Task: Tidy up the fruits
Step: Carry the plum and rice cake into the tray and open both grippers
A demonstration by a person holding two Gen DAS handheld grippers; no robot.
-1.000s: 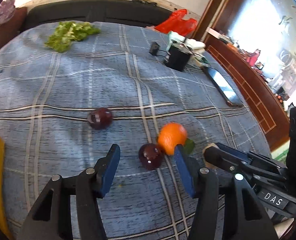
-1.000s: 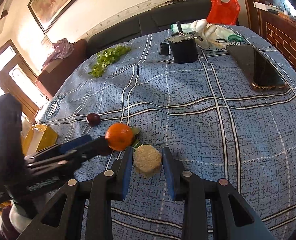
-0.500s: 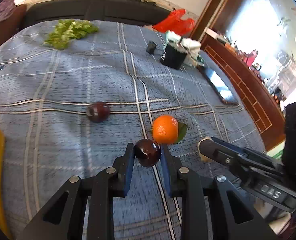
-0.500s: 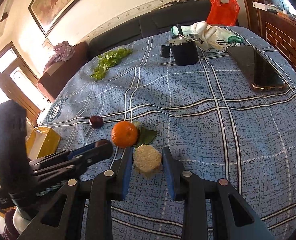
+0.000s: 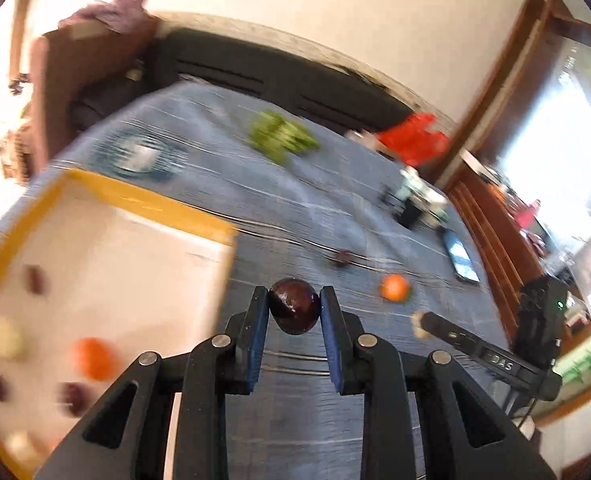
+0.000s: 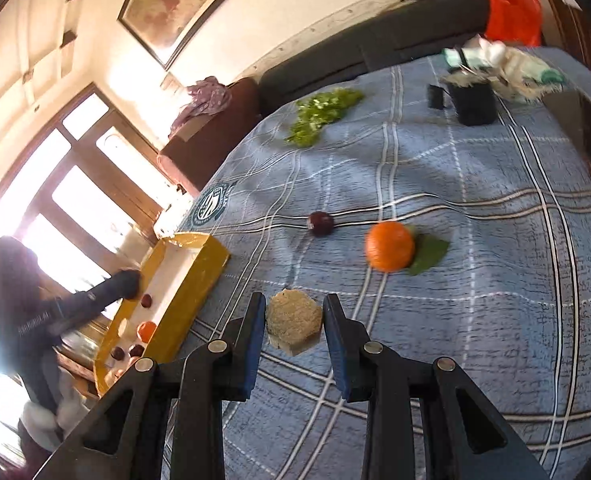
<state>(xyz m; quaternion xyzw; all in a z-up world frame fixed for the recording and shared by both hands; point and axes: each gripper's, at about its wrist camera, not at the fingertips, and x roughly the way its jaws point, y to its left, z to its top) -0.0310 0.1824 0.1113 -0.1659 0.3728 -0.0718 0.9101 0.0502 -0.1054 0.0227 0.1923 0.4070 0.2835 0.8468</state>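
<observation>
A: Any readable text? I only made out "DAS" on your right gripper (image 5: 418, 323) seen from the left wrist view; the round emblem (image 6: 211, 205) on the tablecloth (image 6: 475, 208) was too blurry.

B: Same. Your left gripper (image 5: 294, 312) was clamped on the dark plum (image 5: 294, 311), right of the yellow tray (image 5: 155, 204). Right fingers (image 6: 255, 320) pinched the tan hexagonal block (image 6: 293, 322); the orange (image 6: 389, 246) lay farther right.

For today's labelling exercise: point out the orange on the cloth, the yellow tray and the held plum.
orange (image 6: 390, 245), right wrist view, middle of its peel
yellow tray (image 6: 193, 280), right wrist view, outer side wall
plum (image 5: 294, 306), left wrist view, glossy front
</observation>
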